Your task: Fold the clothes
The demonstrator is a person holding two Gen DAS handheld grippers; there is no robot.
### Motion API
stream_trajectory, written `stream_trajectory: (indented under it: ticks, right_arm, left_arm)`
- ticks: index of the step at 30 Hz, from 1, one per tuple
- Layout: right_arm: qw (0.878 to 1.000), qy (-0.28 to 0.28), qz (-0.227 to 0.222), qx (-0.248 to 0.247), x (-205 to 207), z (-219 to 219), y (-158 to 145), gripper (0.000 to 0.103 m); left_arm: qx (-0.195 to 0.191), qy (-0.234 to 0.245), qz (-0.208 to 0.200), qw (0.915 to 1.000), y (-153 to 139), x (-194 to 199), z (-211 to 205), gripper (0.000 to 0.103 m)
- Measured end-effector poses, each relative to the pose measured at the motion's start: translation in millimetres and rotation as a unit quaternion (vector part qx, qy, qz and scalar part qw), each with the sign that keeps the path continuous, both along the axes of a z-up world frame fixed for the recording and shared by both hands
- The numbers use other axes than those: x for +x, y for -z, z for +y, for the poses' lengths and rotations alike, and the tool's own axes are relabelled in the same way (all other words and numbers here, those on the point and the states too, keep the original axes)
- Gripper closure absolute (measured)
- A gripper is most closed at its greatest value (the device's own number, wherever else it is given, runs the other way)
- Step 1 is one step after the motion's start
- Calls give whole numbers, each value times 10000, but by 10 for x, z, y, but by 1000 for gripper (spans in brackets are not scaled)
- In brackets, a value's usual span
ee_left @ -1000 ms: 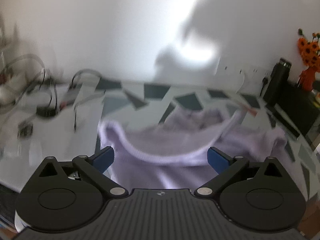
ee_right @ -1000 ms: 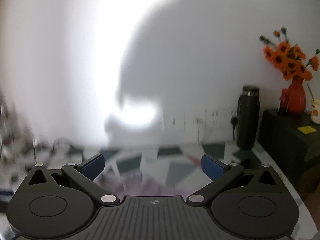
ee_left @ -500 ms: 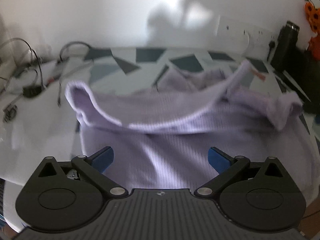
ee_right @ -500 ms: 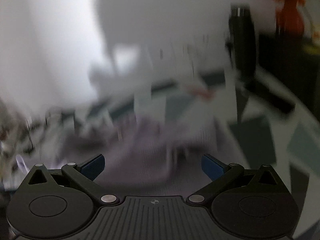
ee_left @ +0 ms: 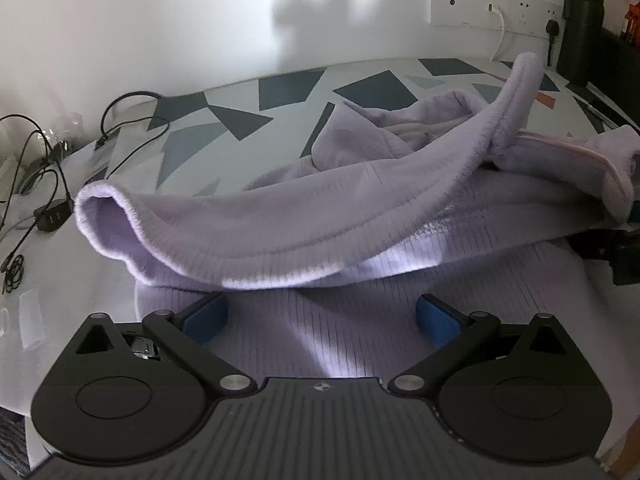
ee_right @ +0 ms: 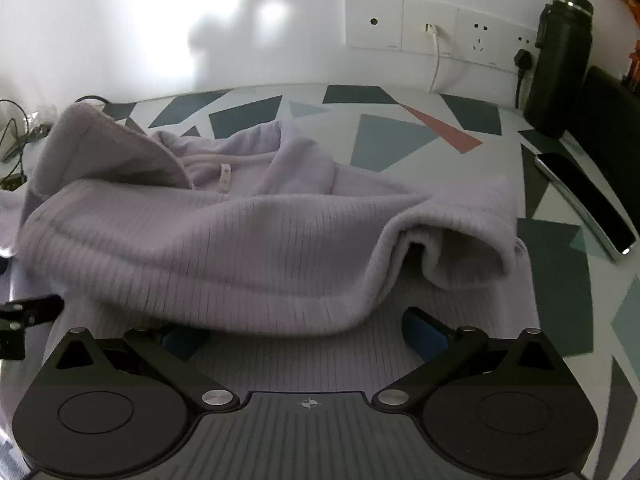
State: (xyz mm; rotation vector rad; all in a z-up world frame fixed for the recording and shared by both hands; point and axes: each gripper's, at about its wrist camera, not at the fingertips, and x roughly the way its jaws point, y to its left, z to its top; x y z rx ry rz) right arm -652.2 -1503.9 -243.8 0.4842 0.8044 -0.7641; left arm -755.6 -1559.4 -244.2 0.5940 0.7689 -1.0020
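A lilac ribbed fleece hoodie (ee_left: 360,216) lies crumpled on the patterned table, its hem rolled back over the body. In the right wrist view the same hoodie (ee_right: 224,240) shows its hood and drawstring at the back. My left gripper (ee_left: 322,316) hovers open just above the near part of the fabric, blue pads spread wide with only flat cloth below them. My right gripper (ee_right: 308,340) is also open over the near edge; its left pad is partly hidden under a fold. The other gripper's black tip (ee_right: 24,312) shows at the left edge.
Black cables and a charger (ee_left: 52,216) lie on the white surface at left. A dark flask (ee_right: 560,64) stands at the back right by wall sockets (ee_right: 432,28). A phone (ee_right: 584,204) lies on the table (ee_right: 392,140) to the right of the hoodie.
Both grippers have dropped down and forward from facing the wall to hovering low over the hoodie. The garment now fills the near view. Both stayed open.
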Motion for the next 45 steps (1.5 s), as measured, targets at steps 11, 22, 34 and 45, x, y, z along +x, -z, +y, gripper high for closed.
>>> stream_trajectory:
  ticks: [11,22,34,45]
  right_arm:
    - [9991,216,-336,-137,441,-798,-209,1]
    - [9893,1023,-887,-544,178,-1303,-501,1]
    - [9955,716,-492,-368,-370,-964,-13,13]
    - [9906,1064,-857,-105,-342,-1409,117,88]
  left_arm:
    - [-518,-196,-496,9972,-245,556,-632,1]
    - [-1085,-551,-207,9923,-511,1075,-563,1]
    - [-990,-621,563,9915,-253,876,-105,1]
    - [-1191,-323,726,9897,-290,734,-113,1]
